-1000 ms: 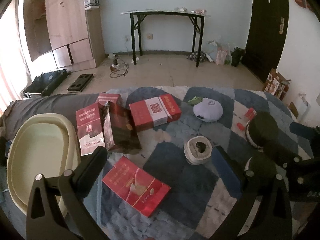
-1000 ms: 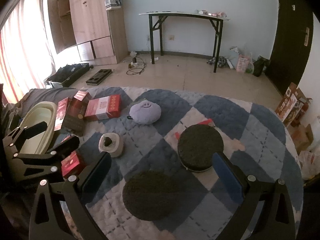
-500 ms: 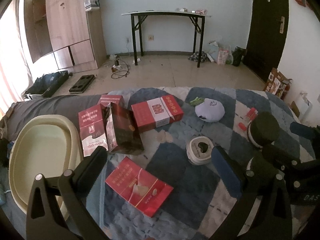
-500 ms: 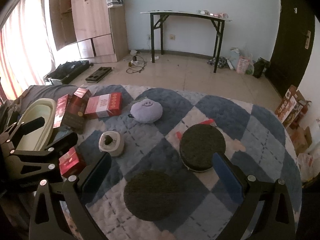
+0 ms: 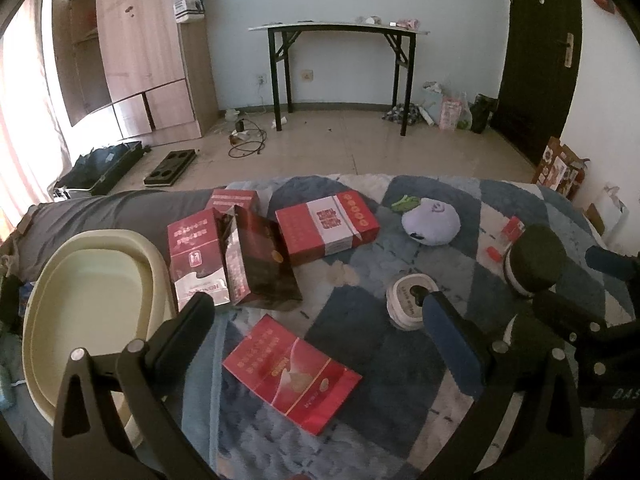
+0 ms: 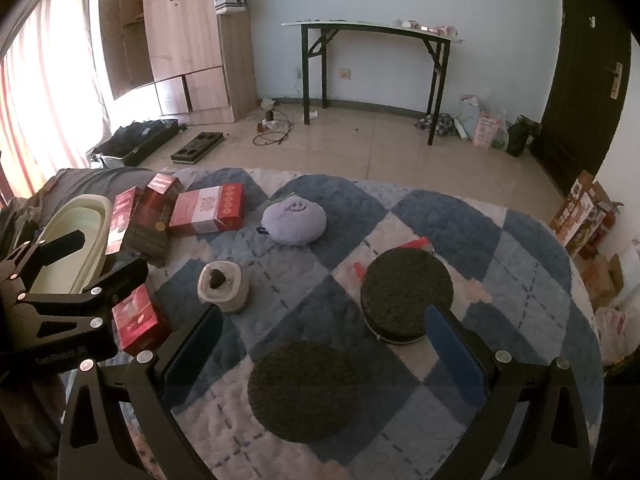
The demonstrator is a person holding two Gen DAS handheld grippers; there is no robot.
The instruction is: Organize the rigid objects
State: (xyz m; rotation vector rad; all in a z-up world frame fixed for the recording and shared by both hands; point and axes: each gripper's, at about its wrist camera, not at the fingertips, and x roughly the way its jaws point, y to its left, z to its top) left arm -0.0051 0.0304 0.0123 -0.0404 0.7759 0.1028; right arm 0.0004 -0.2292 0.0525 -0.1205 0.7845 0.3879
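Likely next: the left gripper (image 5: 312, 320), fingers spread and empty, should straddle the red box (image 5: 291, 374) at lower centre across its narrow sides, then carry it to the basin (image 5: 40, 320) at left.

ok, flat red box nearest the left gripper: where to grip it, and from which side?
Come from above. The flat red box lies face-up on the quilt, turned diagonal, so only its thin side edges are free. Probably best to span the narrower width, across the two long edges, mid-length, with the left gripper rotated to match. Its jaws stand open, apparently wide enough.
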